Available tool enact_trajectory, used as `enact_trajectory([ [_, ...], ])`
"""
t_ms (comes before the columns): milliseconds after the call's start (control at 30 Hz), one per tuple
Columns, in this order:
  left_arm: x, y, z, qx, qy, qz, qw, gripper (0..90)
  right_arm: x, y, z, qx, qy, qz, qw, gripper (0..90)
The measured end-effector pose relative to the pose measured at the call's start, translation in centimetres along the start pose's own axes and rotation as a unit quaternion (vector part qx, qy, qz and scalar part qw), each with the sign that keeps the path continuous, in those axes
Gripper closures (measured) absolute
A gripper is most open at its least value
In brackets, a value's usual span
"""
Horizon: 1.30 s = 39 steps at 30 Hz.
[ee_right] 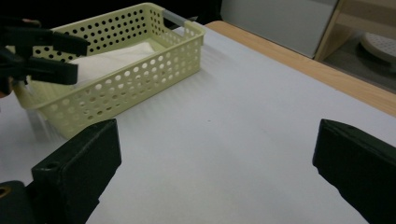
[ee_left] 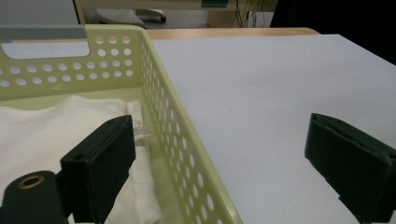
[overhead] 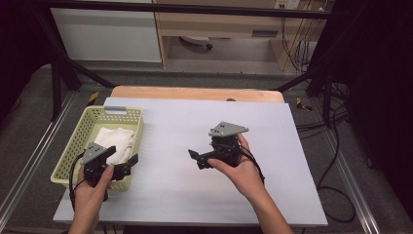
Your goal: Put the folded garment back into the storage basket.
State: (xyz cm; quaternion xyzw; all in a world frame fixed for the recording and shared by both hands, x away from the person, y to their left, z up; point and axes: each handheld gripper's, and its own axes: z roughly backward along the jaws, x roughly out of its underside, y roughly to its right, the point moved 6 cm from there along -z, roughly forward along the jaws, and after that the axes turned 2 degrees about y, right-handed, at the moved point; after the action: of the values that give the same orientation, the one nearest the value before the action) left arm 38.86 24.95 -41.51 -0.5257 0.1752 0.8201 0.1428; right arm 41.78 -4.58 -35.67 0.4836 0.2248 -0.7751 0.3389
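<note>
A pale yellow perforated basket (overhead: 74, 146) (ee_left: 173, 126) (ee_right: 133, 86) stands at the table's left. A folded white cloth (overhead: 115, 138) (ee_left: 44, 126) (ee_right: 114, 52) lies inside it. My left gripper (overhead: 122, 156) (ee_left: 219, 137) is open and straddles the basket's right wall near its front corner, one jaw over the cloth and the other over the table. It holds nothing. My right gripper (overhead: 197, 159) (ee_right: 217, 140) is open over the bare middle of the white tabletop (overhead: 195, 195), pointing left toward the basket. The left gripper (ee_right: 42, 51) appears far off in the right gripper view.
A wooden strip (overhead: 195, 92) runs along the table's far edge. Black frame legs (overhead: 56, 83) stand at both back corners. Cables (overhead: 336, 161) lie on the floor to the right. A cabinet (overhead: 107, 34) and a desk stand beyond the table.
</note>
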Motion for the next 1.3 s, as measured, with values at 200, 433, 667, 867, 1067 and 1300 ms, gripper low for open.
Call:
enact_trajectory([
  [200, 0.3, 0.1, -0.2, 0.001, -0.005, -0.002, 1.0000, 8.2, -0.1, 2.0, 1.6, 0.016, 0.017, -0.004, 0.9997, 1.7],
  [433, 0.5, 0.0, -0.4, 0.002, -0.013, 0.001, 0.9999, 8.2, -0.3, 4.7, 3.9, 0.045, 0.035, -0.025, 0.9981, 1.9],
  [667, 0.7, 0.1, -0.5, 0.008, -0.019, 0.005, 0.9998, 8.4, -0.3, 6.6, 5.7, 0.065, 0.044, -0.037, 0.9962, 2.0],
  [867, 0.8, 0.2, -0.6, 0.008, -0.021, -0.001, 0.9997, 7.9, -0.4, 8.0, 7.2, 0.074, 0.047, -0.040, 0.9954, 2.0],
  [1067, 0.8, 0.3, -0.6, 0.008, -0.019, -0.001, 0.9998, 6.8, -0.3, 9.5, 9.1, 0.083, 0.060, -0.044, 0.9938, 2.5],
  [1300, 0.8, 0.3, -0.7, 0.005, -0.025, -0.005, 0.9997, 6.1, 0.0, 11.2, 10.9, 0.098, 0.069, -0.058, 0.9911, 2.7],
])
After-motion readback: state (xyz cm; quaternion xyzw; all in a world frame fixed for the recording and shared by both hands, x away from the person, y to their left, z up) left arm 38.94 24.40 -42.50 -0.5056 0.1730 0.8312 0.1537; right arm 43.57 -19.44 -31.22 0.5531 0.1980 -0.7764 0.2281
